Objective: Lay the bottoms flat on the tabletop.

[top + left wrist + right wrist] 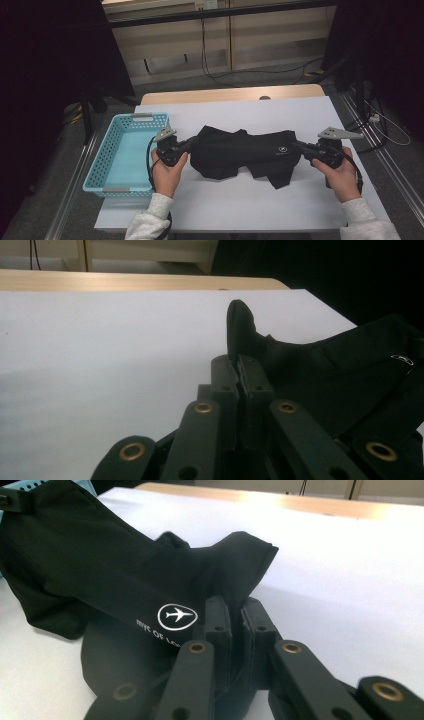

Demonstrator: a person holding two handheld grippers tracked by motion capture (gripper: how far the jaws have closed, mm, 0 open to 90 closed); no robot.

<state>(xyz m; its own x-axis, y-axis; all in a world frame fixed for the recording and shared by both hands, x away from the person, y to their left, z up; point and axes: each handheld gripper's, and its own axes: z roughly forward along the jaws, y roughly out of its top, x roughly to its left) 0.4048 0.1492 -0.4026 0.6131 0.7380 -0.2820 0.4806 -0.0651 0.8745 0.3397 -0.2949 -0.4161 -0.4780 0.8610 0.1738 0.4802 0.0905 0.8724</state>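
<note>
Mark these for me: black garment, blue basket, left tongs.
black garment (235, 150), high view, middle of the cloth.
blue basket (97, 167), high view, left wall.
left tongs (192, 142), high view, tips shut on the garment's left end.

On the black cloth (115, 575), printed in white: a round sign (177, 616) with a small aeroplane inside a ring. Just under that ring, a line of white lettering (157, 635), readable only as "myc" followed by something like "OF Lo"; the rest hidden behind the black jaws. From the left gripper view, a small white oval mark (401, 359) on the same cloth (350, 370), too small and slanted to read. From the high view, the same round sign as a tiny white dot (281, 148) on the cloth (235, 150), towards its right end; not readable there. No other legible text, numbers or labels anywhere.
</note>
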